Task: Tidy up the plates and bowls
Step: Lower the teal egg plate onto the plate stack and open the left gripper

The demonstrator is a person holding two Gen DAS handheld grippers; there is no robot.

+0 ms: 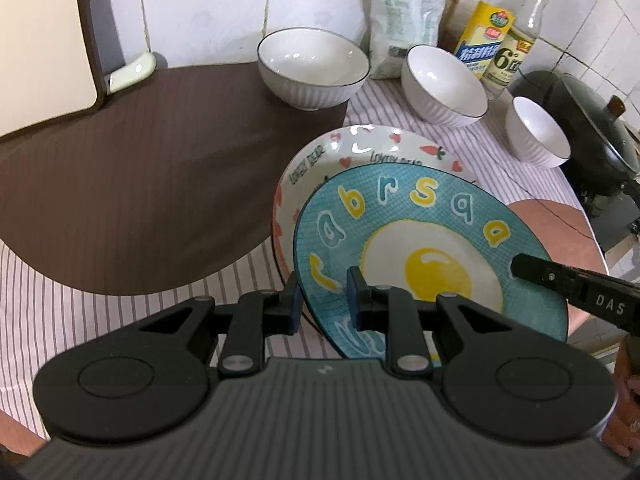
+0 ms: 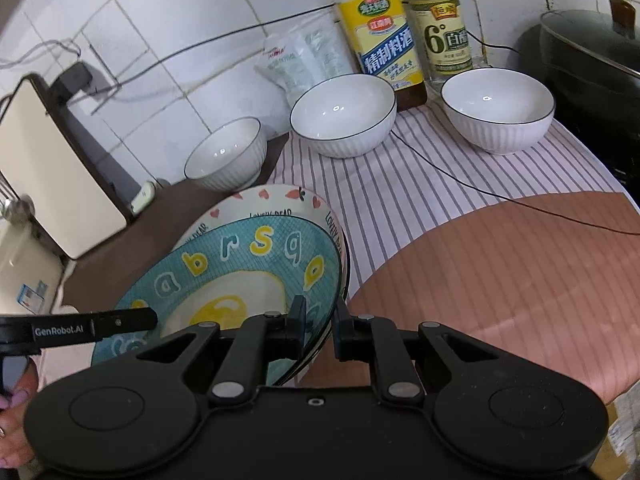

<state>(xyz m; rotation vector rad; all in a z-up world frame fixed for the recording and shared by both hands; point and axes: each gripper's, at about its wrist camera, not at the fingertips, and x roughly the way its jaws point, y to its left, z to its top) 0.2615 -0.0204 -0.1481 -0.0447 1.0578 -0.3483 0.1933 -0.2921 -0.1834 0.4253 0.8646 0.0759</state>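
A blue plate (image 1: 436, 216) (image 2: 224, 280) with a fried-egg picture and letters hangs tilted over a white "Lovely Bear" plate (image 1: 360, 146) (image 2: 276, 202) on the striped cloth. I cannot tell whether the two plates touch. My left gripper (image 1: 325, 300) is shut on the blue plate's near-left rim; its finger (image 2: 132, 320) shows in the right wrist view. My right gripper (image 2: 321, 324) is shut on the opposite rim; its finger (image 1: 532, 268) reaches in from the right. Three white ribbed bowls (image 1: 312, 66) (image 1: 444, 84) (image 1: 538, 132) stand upright behind the plates, also (image 2: 226, 154) (image 2: 344, 114) (image 2: 498, 110).
Two bottles (image 2: 380, 36) (image 2: 440, 24) and a white bag (image 2: 304, 60) line the tiled wall. A dark wok (image 2: 592, 52) sits at the right. A brown mat (image 1: 140, 184) lies left, a pink mat (image 2: 500, 272) right. A cream board (image 2: 56, 168) leans at far left; a thin cable (image 2: 460, 184) crosses the cloth.
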